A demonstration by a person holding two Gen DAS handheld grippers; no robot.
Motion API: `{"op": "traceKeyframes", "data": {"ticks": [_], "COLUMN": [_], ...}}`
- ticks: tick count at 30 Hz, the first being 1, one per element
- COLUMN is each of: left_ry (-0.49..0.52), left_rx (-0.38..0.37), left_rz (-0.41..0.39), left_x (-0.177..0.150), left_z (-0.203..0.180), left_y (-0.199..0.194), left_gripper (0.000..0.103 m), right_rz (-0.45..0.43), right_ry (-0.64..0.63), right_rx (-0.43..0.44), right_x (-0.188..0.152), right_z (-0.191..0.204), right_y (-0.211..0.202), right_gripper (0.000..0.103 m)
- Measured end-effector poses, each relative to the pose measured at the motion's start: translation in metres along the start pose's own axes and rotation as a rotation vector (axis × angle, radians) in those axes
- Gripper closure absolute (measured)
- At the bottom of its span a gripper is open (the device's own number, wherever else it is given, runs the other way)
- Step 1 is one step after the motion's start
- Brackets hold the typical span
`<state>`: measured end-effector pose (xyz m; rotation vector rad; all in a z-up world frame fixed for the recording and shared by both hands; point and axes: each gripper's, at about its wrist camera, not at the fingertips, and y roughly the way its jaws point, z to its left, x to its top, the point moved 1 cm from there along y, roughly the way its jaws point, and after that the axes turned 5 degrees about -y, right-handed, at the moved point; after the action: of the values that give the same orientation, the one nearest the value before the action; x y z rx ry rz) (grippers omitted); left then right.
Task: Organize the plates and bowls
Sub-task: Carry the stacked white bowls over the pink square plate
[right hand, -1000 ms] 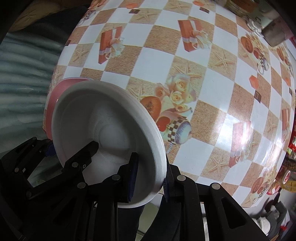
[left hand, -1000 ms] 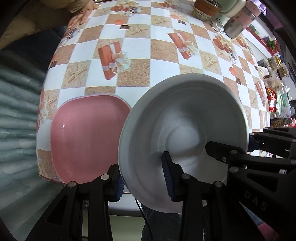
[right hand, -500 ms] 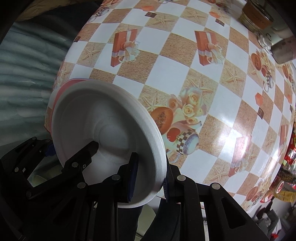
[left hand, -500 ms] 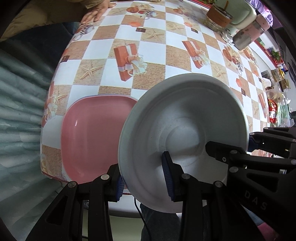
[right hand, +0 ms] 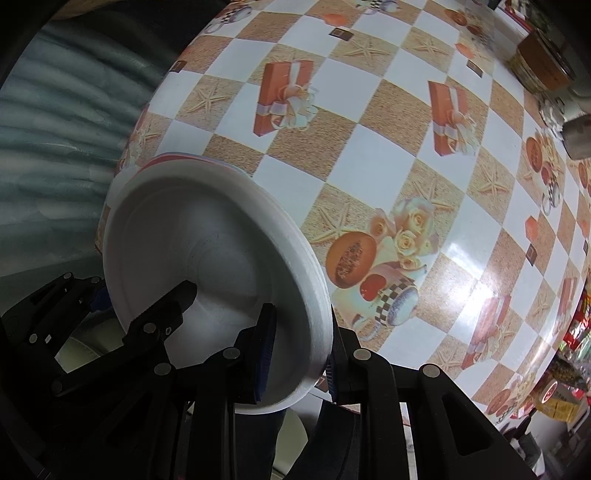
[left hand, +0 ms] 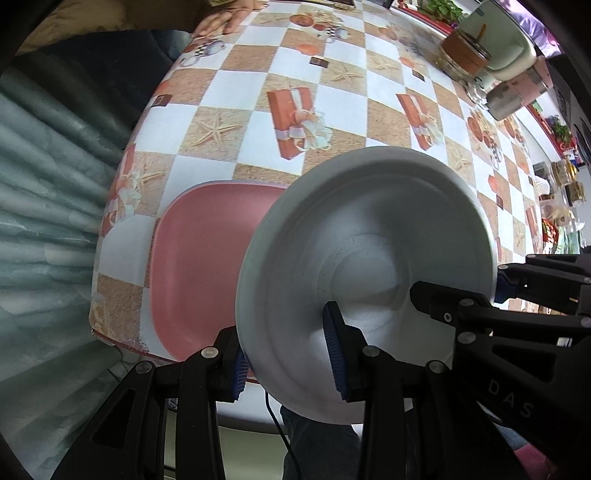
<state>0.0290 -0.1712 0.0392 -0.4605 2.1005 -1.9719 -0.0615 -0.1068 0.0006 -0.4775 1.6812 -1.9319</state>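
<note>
Checkered tablecloth [left hand: 343, 110] with clutter at the far edge.
Brown-lidded jar [left hand: 463, 55] at 1 o'clock, metal cup [left hand: 515, 96] just right of it; a person's hand [left hand: 231, 20] at 11; grey curtain [left hand: 40, 206] at 9.

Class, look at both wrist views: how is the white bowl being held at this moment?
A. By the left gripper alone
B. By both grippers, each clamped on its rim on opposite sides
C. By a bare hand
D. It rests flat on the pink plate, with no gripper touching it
B: the left gripper and the right gripper each pinch the rim of the white bowl on opposite sides, carrying it beside the pink plate.
</note>
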Motion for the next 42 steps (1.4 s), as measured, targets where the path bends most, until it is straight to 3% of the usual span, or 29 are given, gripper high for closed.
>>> {"op": "traceKeyframes", "data": {"ticks": [15, 25, 31, 42], "left_ry": [-0.074, -0.091, -0.115, -0.114], "left_rx": [0.064, 0.087, 0.086, 0.075], "left_rz": [-0.048, 0.036, 0.055, 0.040], "left_x": [0.028, 0.012, 0.015, 0.013], "left_z": [0.050, 0.060, 0.064, 0.066], "left_y": [-0.016, 0.012, 0.022, 0.024], "left_gripper": [0.065, 0.065, 0.065, 0.062], "right_rz": [-0.025, 0.057, 0.056, 0.061], "right_ry": [-0.050, -0.011, -0.017, -0.041], "right_rx": [0.052, 0.108, 0.106, 0.105], "right_x": [0.050, 0.050, 0.058, 0.044], "right_z": [0.041, 0.044, 0.044, 0.048], "right_y": [-0.003, 0.038, 0.048, 0.048], "right_gripper": [0.078, 0.078, 0.078, 0.078]}}
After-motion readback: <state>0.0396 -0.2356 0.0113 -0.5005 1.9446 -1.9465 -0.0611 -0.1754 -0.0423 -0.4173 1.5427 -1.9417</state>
